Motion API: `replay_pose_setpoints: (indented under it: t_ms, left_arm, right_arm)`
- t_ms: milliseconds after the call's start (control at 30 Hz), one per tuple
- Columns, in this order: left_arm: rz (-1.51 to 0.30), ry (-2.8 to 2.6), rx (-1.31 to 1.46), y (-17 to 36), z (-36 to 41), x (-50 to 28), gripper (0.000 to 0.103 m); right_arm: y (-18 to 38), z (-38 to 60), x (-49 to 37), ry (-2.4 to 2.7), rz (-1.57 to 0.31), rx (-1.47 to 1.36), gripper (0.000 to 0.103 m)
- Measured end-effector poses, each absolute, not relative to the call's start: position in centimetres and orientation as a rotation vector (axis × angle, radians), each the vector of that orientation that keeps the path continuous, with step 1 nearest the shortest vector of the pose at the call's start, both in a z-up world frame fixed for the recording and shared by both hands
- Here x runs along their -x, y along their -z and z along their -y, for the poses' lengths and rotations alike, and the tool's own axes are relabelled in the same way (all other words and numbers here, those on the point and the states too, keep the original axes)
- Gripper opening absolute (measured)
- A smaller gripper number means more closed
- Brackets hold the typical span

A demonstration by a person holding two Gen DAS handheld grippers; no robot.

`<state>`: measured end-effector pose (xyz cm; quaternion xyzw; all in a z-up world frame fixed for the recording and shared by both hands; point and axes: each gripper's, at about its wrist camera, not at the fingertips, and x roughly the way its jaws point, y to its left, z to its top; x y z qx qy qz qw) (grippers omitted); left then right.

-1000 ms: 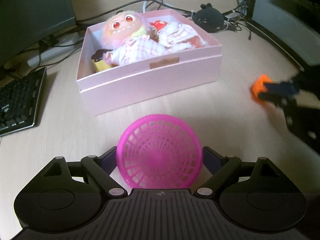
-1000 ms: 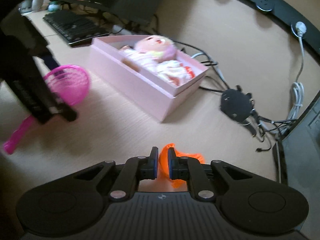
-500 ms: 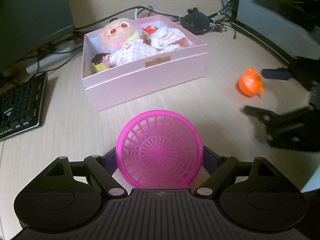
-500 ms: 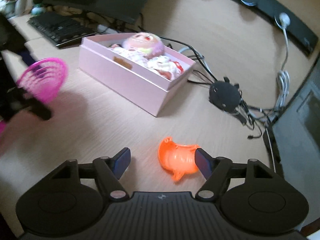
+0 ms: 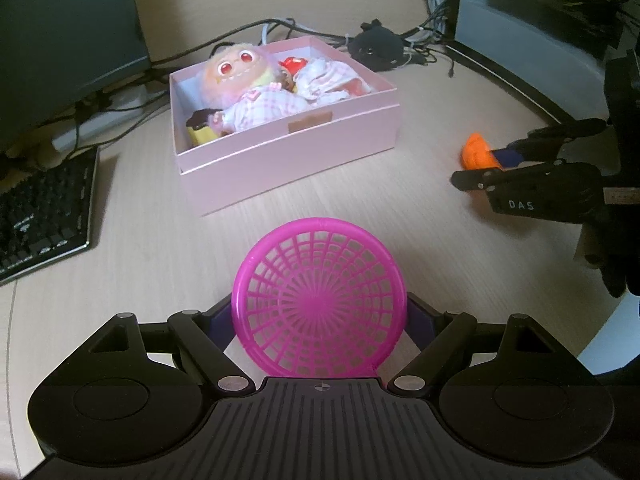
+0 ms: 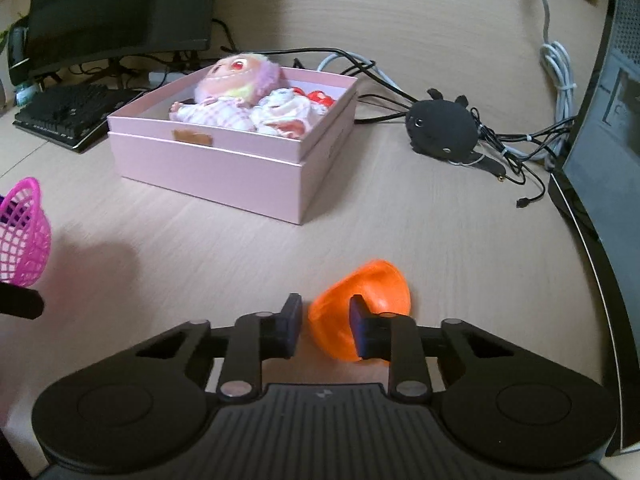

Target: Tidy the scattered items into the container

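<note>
two toys are held near the pink box

the pink basket (image 5: 320,304) is gripped by the left gripper (image 5: 320,320). the right gripper (image 6: 325,326) has just been closing around the orange cup (image 6: 360,304); a gap shows. the box (image 6: 224,168) lies far and left of it.

Black keyboard (image 5: 44,216) left on the wooden desk (image 5: 360,200), dark monitor (image 5: 68,28) behind, black plush (image 6: 442,130) among tangled cables (image 6: 516,148).
</note>
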<state>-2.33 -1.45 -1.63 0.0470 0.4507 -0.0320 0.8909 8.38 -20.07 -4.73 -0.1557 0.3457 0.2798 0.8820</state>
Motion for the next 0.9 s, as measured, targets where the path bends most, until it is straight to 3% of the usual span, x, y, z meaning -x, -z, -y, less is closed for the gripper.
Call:
replay_pose_setpoints:
  t_ms: [700,767,900]
  left_arm:
    - [-0.919,0.121,-0.11,1.6,1.0,2.5,0.088]
    - [-0.92,0.119,-0.107,1.7,1.0,2.5,0.088]
    - [-0.921,0.114,-0.106,1.8,0.8,2.6,0.088]
  right_arm:
    - [2.8,18.8,-4.7,-0.629,-0.677,0.353,0.023]
    - [2.8,18.9,-4.7,-0.621,-0.664,0.36,0.029]
    - [2.3,19.5,-4.0,-0.592,-0.605,0.393,0.072]
